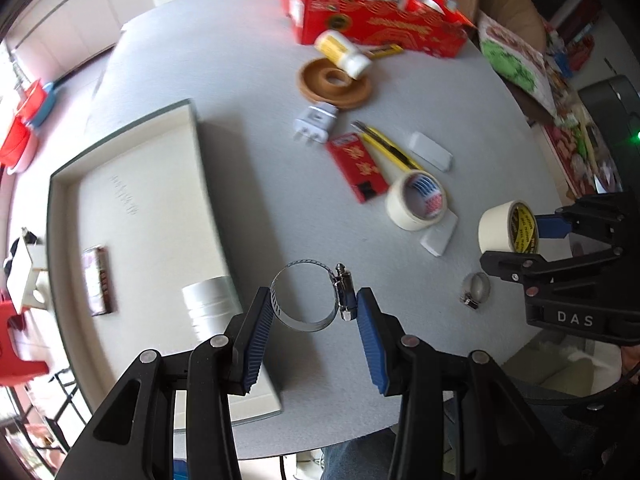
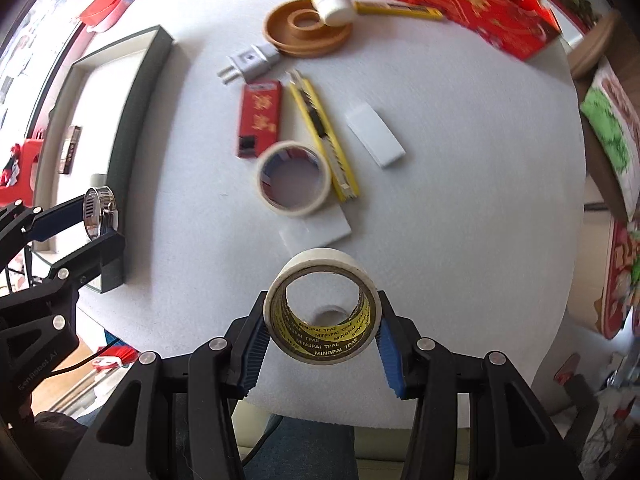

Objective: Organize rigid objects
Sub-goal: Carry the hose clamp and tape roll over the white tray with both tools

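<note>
My left gripper [image 1: 313, 294] is shut on a metal hose clamp [image 1: 345, 292], which hangs above the table's near edge. Beside it, to the left, lies a white tray [image 1: 132, 168] with a dark rim. In the right wrist view that gripper [image 2: 94, 228] and the hose clamp [image 2: 96, 208] show at the left. My right gripper [image 2: 322, 300] is shut on a cream tape roll [image 2: 320, 264] with a yellow-and-black core, lifted off the table. The left wrist view has the right gripper [image 1: 520, 240] and its tape roll [image 1: 494, 224] at the right.
The tray holds a small dark box [image 1: 98, 280] and a pale tape roll [image 1: 210, 304]. On the table lie a small hose clamp [image 1: 476, 288], a masking tape roll [image 2: 296, 210], a yellow knife [image 2: 320, 132], a red box [image 2: 260, 118], a plug [image 2: 248, 62] and a brown dish [image 2: 308, 42].
</note>
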